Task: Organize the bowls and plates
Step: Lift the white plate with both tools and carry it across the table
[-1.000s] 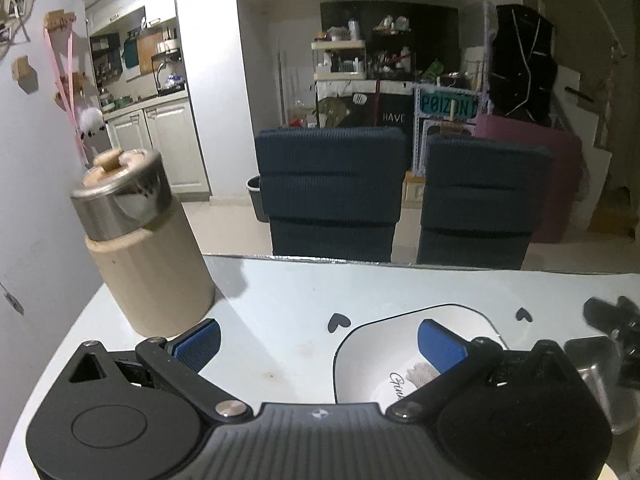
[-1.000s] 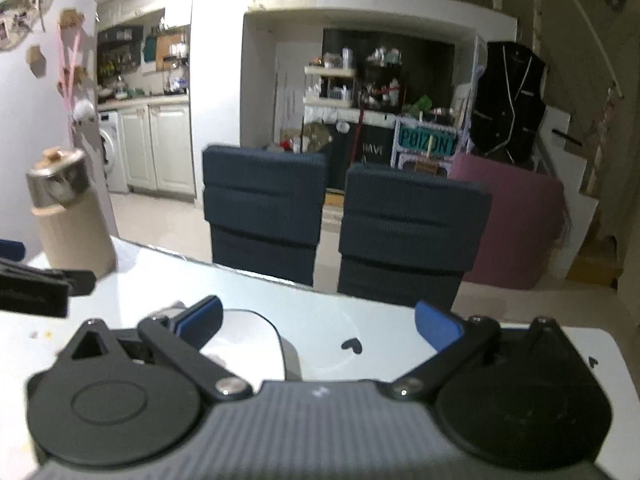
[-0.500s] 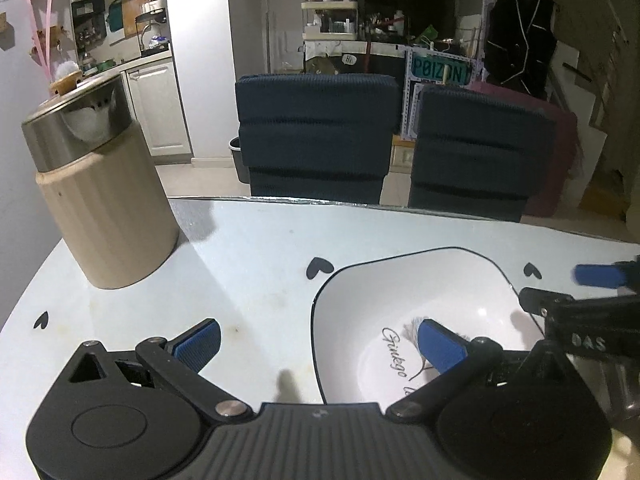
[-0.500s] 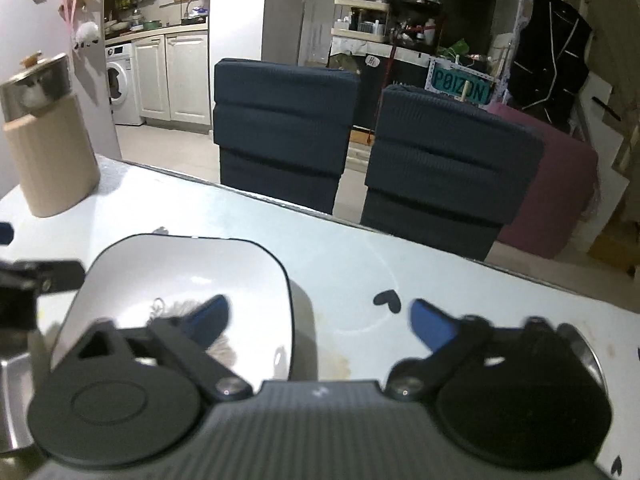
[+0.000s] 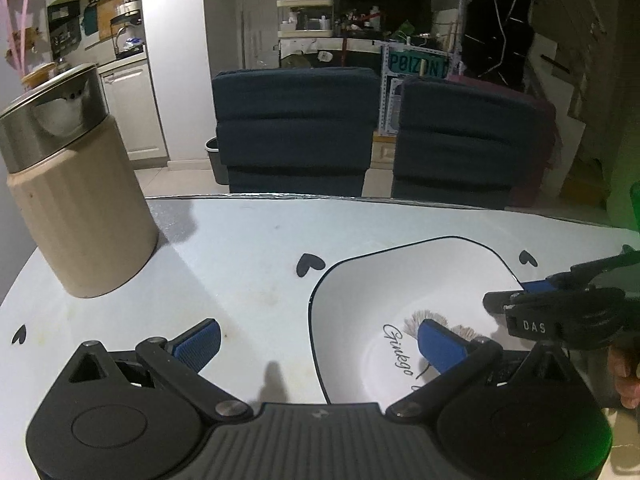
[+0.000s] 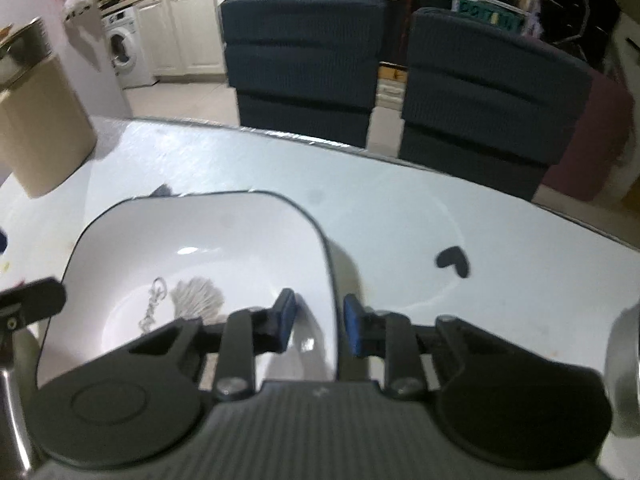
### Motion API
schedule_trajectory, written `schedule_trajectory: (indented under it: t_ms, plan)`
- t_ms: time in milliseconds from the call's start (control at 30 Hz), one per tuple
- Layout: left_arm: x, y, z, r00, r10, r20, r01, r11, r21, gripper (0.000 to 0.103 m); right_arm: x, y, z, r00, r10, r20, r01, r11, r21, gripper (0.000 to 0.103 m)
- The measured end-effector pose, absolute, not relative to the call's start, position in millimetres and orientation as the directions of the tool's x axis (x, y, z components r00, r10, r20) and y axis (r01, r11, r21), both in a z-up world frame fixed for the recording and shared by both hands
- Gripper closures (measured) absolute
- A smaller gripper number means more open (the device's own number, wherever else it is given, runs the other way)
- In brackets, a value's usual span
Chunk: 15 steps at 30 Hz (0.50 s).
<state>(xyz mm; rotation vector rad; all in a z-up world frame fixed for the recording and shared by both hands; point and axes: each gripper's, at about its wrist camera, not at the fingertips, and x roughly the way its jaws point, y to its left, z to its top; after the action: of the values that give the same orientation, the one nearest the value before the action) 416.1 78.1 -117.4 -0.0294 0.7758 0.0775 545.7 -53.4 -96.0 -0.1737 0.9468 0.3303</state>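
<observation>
Right tool (image 6: 316,322) is straddling the right rim of the white square bowl (image 6: 224,248) lying on the white desk (image 6: 400,208), its jaws having just been closing, with narrow gaps to the rim showing. Left tool (image 5: 320,338) is hanging wide open, one pad (image 5: 440,344) inside the bowl, gripping nothing. Beige canister (image 5: 84,208) is standing far left.

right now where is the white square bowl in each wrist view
Left wrist: the white bowl lies lower right, its near part behind the left gripper.
Right wrist: the bowl lies lower left, its right rim between the fingers of the right gripper.
Shared landmark: the beige canister at left on the table.
</observation>
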Motion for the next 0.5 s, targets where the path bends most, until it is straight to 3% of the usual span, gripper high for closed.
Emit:
schedule_trajectory:
  t_ms: [200,300,500]
  plan:
    - [424,82,-112,0.711,0.047,-0.702,-0.061,0.998,0.005,0.0,546,-60,-92,0.54,0.192,-0.82,-0.333,0.943,0.002,0.086]
    - [428,87,-111,0.714,0.013,-0.7,-0.049,0.998,-0.032,0.0,539,-60,-92,0.53,0.173,-0.83,-0.357,0.933,-0.033,0.087]
    - [435,102,-122,0.667,-0.06,-0.743,-0.046,0.991,-0.122,0.02,518,-74,-90,0.494,0.206,-0.845,-0.334,0.942,0.034,0.089]
